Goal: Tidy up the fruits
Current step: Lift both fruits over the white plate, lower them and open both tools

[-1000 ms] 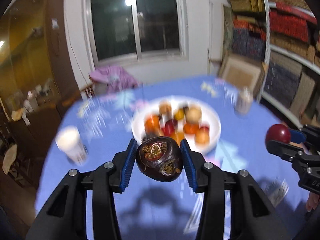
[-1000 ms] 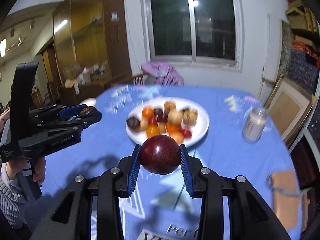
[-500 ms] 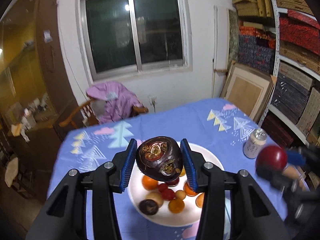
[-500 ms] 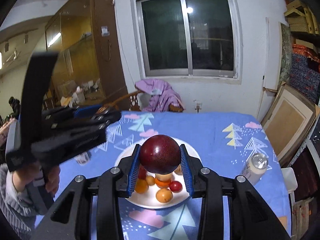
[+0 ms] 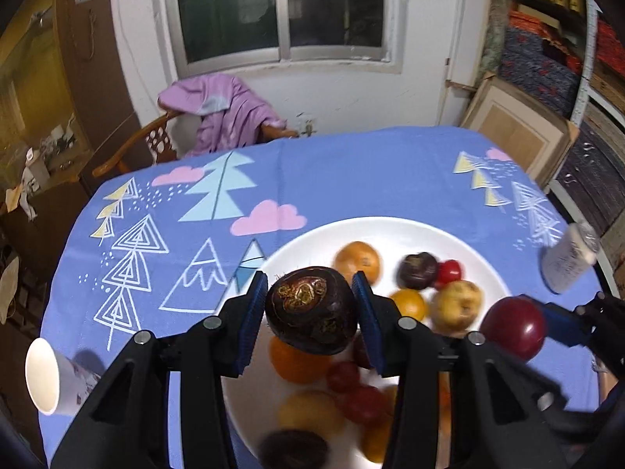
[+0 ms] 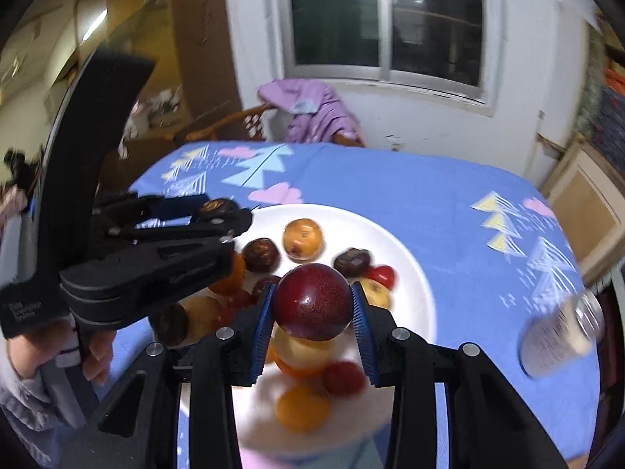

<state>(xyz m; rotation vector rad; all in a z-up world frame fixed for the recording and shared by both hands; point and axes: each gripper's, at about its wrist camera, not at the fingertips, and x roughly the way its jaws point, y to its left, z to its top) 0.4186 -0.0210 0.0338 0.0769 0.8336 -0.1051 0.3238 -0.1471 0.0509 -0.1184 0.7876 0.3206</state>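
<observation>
Left wrist view: the left claw (image 5: 310, 308) is clamped on a dark purple fruit (image 5: 311, 310), its blue pads pressed to both sides, above the near-left part of the white plate (image 5: 312, 236) of mixed fruit on the counter (image 5: 351, 172).

Right wrist view: the right claw (image 6: 311, 308) grips a red plum (image 6: 311, 301) over the same plate (image 6: 410, 269); the left claw (image 6: 218, 211) lies to its left.

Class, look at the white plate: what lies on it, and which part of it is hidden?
The white plate holds mixed orange, yellow, red and dark fruits. The right gripper with its red plum covers part of the pile.
</observation>
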